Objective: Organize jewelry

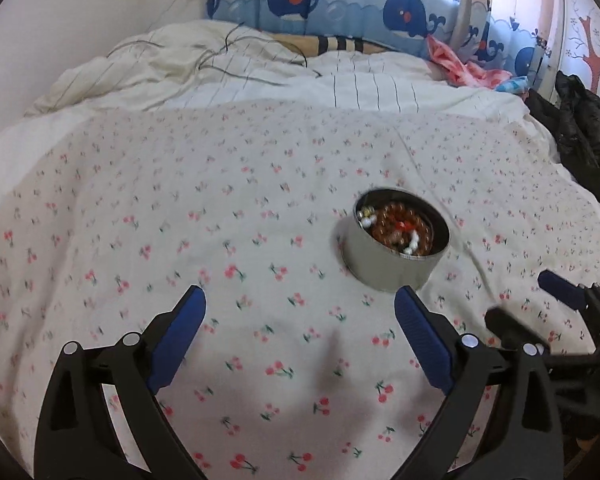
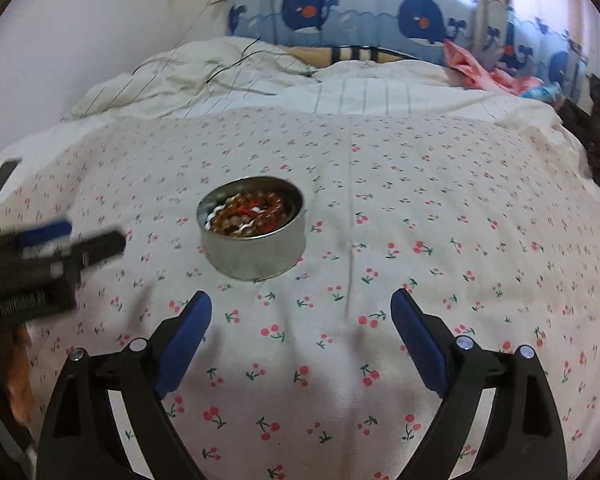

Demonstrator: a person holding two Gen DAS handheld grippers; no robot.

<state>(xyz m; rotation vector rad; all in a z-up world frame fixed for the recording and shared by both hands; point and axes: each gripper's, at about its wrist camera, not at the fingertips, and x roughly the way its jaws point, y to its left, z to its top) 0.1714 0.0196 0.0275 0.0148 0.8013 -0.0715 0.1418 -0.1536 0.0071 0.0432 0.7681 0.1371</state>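
A round metal tin (image 1: 392, 262) stands on the cherry-print bedsheet (image 1: 220, 240), filled with amber, red and white bead jewelry (image 1: 400, 230). My left gripper (image 1: 300, 300) hangs open just short of the tin and to its left, with nothing between its blue pads. In the right wrist view the same tin (image 2: 254, 250) sits ahead and left of my right gripper (image 2: 302, 304), which is also open and holds nothing. The beads (image 2: 252, 212) fill the tin. Each gripper shows at the edge of the other's view: the right gripper (image 1: 532, 300) and the left gripper (image 2: 88, 236).
A rumpled white striped duvet (image 1: 240, 68) lies beyond the sheet, with thin cables (image 1: 228, 52) across it. Whale-print curtains (image 1: 340, 0) hang behind. Pink cloth (image 1: 460, 64) and a black jacket (image 1: 580, 132) lie at the right. A flat dark device (image 2: 0, 180) lies at the left.
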